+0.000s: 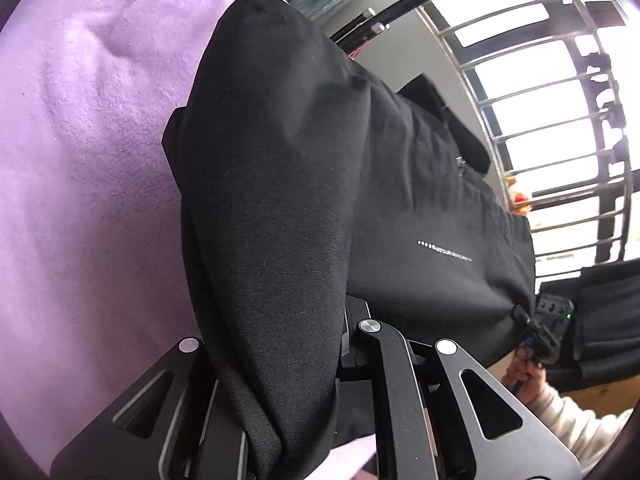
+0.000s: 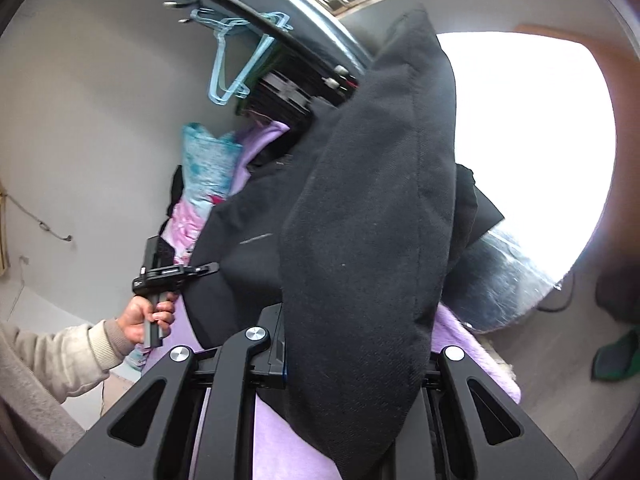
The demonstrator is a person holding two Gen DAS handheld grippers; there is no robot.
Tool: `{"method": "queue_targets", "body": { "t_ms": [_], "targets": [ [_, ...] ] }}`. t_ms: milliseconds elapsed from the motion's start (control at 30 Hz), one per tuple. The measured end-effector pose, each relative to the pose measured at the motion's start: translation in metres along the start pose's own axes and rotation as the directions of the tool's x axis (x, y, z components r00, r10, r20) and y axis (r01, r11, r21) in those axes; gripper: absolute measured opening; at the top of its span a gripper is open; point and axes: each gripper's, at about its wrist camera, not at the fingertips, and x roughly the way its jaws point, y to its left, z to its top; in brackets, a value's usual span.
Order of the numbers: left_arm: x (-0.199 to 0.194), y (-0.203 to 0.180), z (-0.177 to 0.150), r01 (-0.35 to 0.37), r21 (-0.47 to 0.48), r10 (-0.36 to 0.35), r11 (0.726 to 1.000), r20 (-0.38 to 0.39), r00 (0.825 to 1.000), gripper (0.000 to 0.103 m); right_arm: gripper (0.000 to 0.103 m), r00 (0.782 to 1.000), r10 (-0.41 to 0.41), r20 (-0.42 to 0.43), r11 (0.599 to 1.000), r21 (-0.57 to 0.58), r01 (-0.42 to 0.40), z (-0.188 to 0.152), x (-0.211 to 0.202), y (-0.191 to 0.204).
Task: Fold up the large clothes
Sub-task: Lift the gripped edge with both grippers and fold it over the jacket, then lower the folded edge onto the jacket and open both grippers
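Observation:
A large black garment point(image 1: 304, 184) with a small line of white print hangs stretched between both grippers above a purple blanket point(image 1: 80, 160). My left gripper point(image 1: 280, 360) is shut on one bunched edge of it; the fabric covers the fingertips. My right gripper point(image 2: 352, 344) is shut on the other edge of the black garment point(image 2: 372, 220), which drapes over its fingers. The right gripper also shows in the left wrist view point(image 1: 540, 328), held by a hand. The left gripper shows in the right wrist view point(image 2: 172, 272), held by a hand.
The purple blanket point(image 2: 280, 440) lies below. A barred window point(image 1: 540, 120) is at the right. Blue hangers point(image 2: 236, 60) and hanging clothes point(image 2: 204, 184) sit on a rail by the white wall. A green item point(image 2: 616, 356) lies on the floor.

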Motion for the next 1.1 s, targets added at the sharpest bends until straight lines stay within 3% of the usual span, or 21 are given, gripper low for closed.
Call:
{"method": "queue_targets", "body": {
  "t_ms": [300,533,667,700,767,800,833,867,933,1000,1100],
  "targets": [
    [0.029,0.026,0.013,-0.058,0.033,0.058,0.998,-0.011,0.998,0.020,0.018,0.998,-0.055,-0.034,0.998,0.003,0.055,0.006,0.020,-0.036],
    [0.025,0.036,0.010,-0.088,0.027,0.088,0.996,0.008,0.996,0.032,0.032,0.993,-0.114,-0.044,0.993,0.038,0.116,0.001,0.018,-0.054],
    [0.013,0.033,0.009,-0.141,0.102,0.140,0.985,0.010,0.990,0.034,0.042,0.982,-0.179,-0.055,0.984,0.012,0.180,0.004,0.014,-0.047],
    [0.012,0.032,0.011,-0.156,0.107,0.156,0.982,0.010,0.988,0.040,0.044,0.979,-0.197,-0.056,0.980,0.009,0.198,0.005,0.011,-0.044],
    [0.007,0.031,0.011,-0.183,0.109,0.183,0.977,0.005,0.983,0.057,0.061,0.974,-0.223,-0.046,0.975,0.008,0.224,0.008,0.011,-0.038],
    [0.005,0.031,0.010,-0.210,0.104,0.210,0.972,0.008,0.978,0.082,0.066,0.971,-0.238,-0.033,0.971,0.006,0.238,0.009,0.007,-0.036],
    [0.002,0.032,0.011,-0.252,0.091,0.251,0.963,0.022,0.968,0.096,0.077,0.968,-0.250,-0.020,0.968,0.006,0.250,0.010,0.005,-0.035],
    [-0.002,0.033,0.012,-0.279,0.077,0.278,0.957,0.033,0.960,0.097,0.084,0.964,-0.266,0.001,0.964,0.008,0.266,0.012,0.001,-0.033],
    [-0.004,0.038,0.015,-0.305,0.055,0.304,0.951,0.025,0.952,0.097,0.084,0.953,-0.300,0.037,0.954,0.015,0.300,0.016,-0.008,-0.030],
    [-0.007,0.040,0.017,-0.358,0.046,0.357,0.933,0.020,0.934,0.097,0.084,0.948,-0.312,0.059,0.950,0.020,0.312,0.020,-0.013,-0.029],
    [-0.018,0.035,0.017,-0.420,0.066,0.416,0.905,0.074,0.907,0.097,0.085,0.939,-0.330,0.093,0.943,-0.015,0.333,0.027,-0.017,-0.015]
  ]
}}
